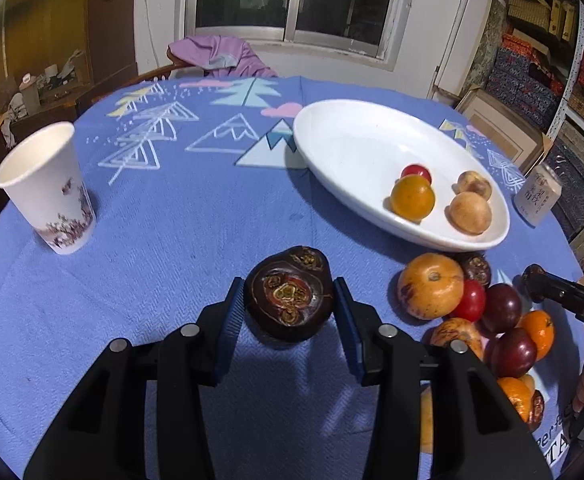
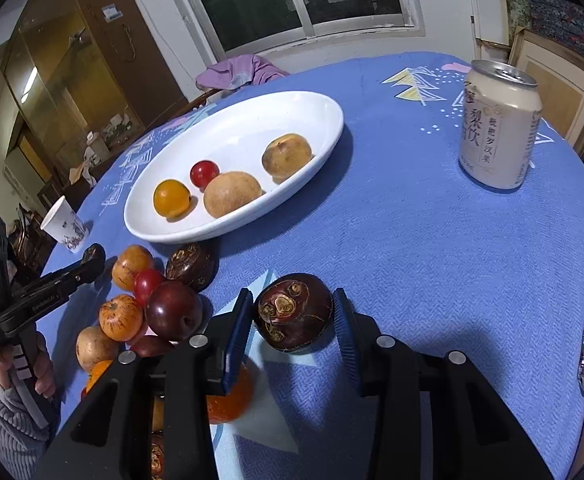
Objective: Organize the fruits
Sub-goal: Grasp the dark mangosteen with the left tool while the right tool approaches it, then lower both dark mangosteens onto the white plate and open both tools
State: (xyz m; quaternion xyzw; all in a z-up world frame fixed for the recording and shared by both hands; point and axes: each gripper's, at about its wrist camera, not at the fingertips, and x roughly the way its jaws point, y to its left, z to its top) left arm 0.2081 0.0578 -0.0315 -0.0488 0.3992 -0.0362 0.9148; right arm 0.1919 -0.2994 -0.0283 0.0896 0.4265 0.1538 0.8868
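Two checks first: confirm left gripper [image 1: 287,280] closed on a dark brown glossy round fruit [image 1: 287,304], pads pressed to both flanks, with a shadow beneath suggesting clearance from the blue patterned tablecloth [image 1: 171,240]. Confirm right gripper [image 2: 292,292] likewise clamped on a second dark brown glossy fruit [image 2: 294,314]. Judge both holds as carry grips, centred between pads to stop rolling. Locate white oval ceramic dish [image 1: 352,140] at 1 o'clock from left gripper and 11 o'clock from right gripper, holding four small round fruits [image 1: 412,198] and bare at its far end, likely for further arrivals. Note heap of loose orange, red and purple fruits [image 1: 500,306] at 3 o'clock in left view, just beside dish rim. Keep clear of white paper cup [image 1: 47,188] at 10 o'clock there and pale drink can [image 2: 500,128] at 1 o'clock in right view.
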